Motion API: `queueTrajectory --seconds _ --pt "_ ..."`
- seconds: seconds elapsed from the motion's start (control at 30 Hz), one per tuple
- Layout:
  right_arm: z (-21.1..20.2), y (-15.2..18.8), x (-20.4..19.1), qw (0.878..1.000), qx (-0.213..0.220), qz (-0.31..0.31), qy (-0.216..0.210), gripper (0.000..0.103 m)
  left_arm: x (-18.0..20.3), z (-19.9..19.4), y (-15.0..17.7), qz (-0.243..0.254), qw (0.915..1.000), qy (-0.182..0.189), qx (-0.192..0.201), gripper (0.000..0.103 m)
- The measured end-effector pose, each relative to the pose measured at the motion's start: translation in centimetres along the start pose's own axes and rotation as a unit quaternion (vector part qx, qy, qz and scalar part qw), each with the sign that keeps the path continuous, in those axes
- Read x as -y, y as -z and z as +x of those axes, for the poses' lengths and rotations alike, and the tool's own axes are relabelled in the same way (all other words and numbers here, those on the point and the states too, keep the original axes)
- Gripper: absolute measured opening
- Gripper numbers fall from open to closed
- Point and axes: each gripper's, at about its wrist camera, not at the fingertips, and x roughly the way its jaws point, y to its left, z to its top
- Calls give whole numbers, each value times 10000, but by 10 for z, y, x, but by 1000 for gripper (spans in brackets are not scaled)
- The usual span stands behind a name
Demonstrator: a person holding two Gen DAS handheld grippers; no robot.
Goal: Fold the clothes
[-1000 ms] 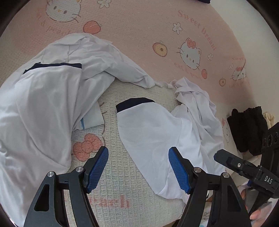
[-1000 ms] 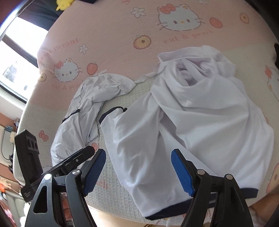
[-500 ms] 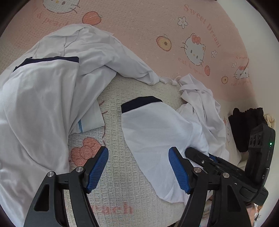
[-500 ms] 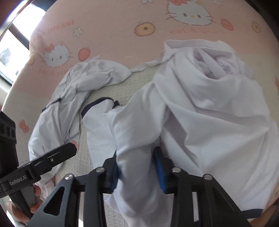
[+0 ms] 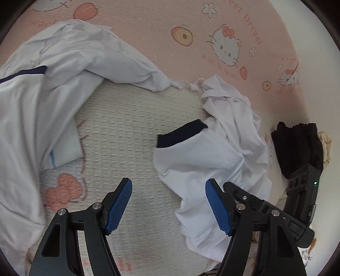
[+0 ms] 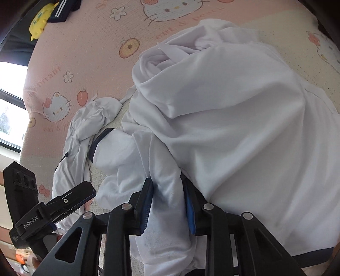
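A crumpled white T-shirt with navy trim (image 6: 233,118) lies on the pink and cream Hello Kitty bed cover (image 5: 131,127). My right gripper (image 6: 167,201) is shut on a bunched fold of the white T-shirt near its navy-cuffed sleeve (image 6: 99,138). That sleeve (image 5: 191,152) shows in the left wrist view, with the right gripper (image 5: 255,201) beside it. My left gripper (image 5: 167,203) is open and empty above the cover, just left of the sleeve. A second white garment with navy trim (image 5: 42,106) lies to the left.
A black folded garment (image 5: 297,146) and a cream item (image 5: 325,144) sit at the right bed edge. A yellow toy (image 6: 39,20) and a dark item (image 6: 61,12) lie far back. A window (image 6: 8,106) is to the left.
My right gripper closed on a fold of the white T-shirt and pulled it, dragging the sleeve rightward. My left gripper stayed open and shifted slightly.
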Motion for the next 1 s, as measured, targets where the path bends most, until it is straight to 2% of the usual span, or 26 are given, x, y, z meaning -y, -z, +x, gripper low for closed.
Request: queueTrajectory --seconds 0.17,0.27,0.43,0.53,0.6,0.7,0.8,0.9,1.0 --pt "-2 3 2 10000 17 -84 17 26 2 20 2 -124 9997 19 -212 70" --pt "-5 4 1 9997 28 -179 172 26 -2 19 3 -305 9994 159 -87 70" --pt "-15 4 -6 9961 97 -430 760 26 -7 20 1 -519 9975 475 -82 70" --pt "-19 5 -9 9922 98 -611 1082 26 0 22 5 -343 9978 567 -68 70" --pt "-18 5 -9 9918 108 -624 1111 26 8 24 9 -149 9979 622 -41 69" --pt "-18 5 -10 9911 123 -644 1155 26 19 26 15 23 9977 680 41 40" --pt "-18 5 -10 9905 139 -666 1196 26 27 25 18 107 9973 716 147 26" --pt "-22 7 -10 9911 164 -691 1129 29 34 19 20 224 9958 847 277 17" --pt "-33 5 -7 9944 190 -467 928 35 40 14 20 395 9944 925 336 15"
